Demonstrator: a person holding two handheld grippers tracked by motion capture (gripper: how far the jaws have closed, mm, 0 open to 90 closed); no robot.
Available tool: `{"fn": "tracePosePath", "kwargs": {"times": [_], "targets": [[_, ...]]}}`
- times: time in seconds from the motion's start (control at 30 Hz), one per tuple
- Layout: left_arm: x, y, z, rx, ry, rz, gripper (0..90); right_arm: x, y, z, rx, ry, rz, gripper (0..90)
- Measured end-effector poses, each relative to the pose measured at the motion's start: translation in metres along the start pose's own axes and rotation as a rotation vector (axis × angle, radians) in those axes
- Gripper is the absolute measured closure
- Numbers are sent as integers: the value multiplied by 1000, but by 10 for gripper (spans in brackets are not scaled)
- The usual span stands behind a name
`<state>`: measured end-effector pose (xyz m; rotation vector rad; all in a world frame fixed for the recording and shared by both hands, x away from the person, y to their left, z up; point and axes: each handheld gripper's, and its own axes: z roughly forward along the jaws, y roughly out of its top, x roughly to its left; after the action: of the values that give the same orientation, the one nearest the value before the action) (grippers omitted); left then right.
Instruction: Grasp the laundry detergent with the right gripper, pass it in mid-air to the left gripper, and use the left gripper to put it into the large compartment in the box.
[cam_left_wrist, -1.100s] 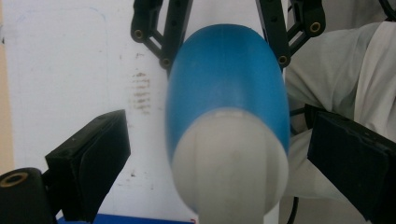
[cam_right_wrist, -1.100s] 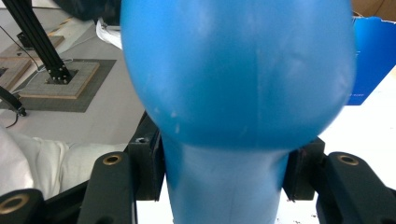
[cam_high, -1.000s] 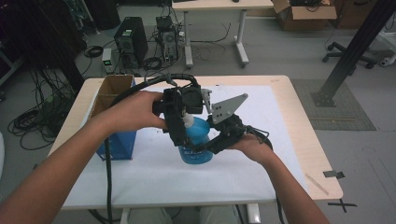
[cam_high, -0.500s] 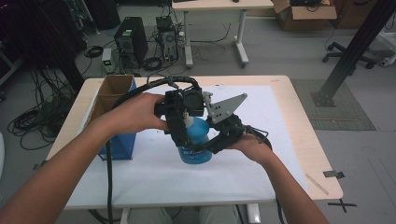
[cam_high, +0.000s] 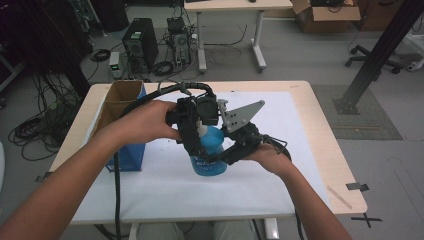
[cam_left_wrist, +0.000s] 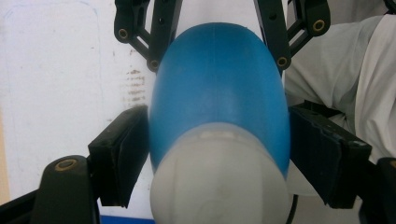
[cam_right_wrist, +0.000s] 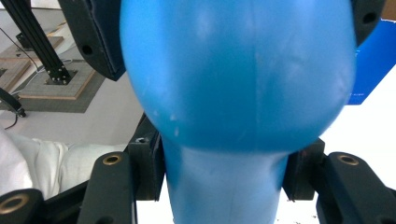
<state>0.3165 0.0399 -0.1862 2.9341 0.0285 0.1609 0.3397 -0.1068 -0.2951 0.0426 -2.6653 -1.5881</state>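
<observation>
The blue bottle, standing on the white sheet of the tabletop, is clamped low down by the right tongs. Its white cap is flanked by the left tongs, whose jaws have just been closing (pads just beside it, contact unclear). A blue cardboard box stands just left. Label print is unreadable.

A blue plastic bottle with a whitish cap stands upright on the white-covered table.
</observation>
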Motion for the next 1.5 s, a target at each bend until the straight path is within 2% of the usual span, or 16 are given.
{"fn": "tracePosePath", "kwargs": {"times": [0.67, 1.23, 1.37, 1.4, 1.5], "targets": [[0, 2, 0, -1, 12, 5, 370, 1, 0, 0, 5, 0, -3, 433], [-2, 1, -3, -3, 19, 16, 379, 2, 2, 0, 6, 2, -13, 431], [-2, 1, -3, 6, 17, 9, 380, 2, 2, -2, 6, 0, -3, 376], [-1, 0, -2, 14, 15, 1, 380, 2, 2, -7, 17, -11, 5, 304], [-1, -2, -3, 17, 18, -8, 380, 2, -1, -14, 46, -19, 21, 252]]}}
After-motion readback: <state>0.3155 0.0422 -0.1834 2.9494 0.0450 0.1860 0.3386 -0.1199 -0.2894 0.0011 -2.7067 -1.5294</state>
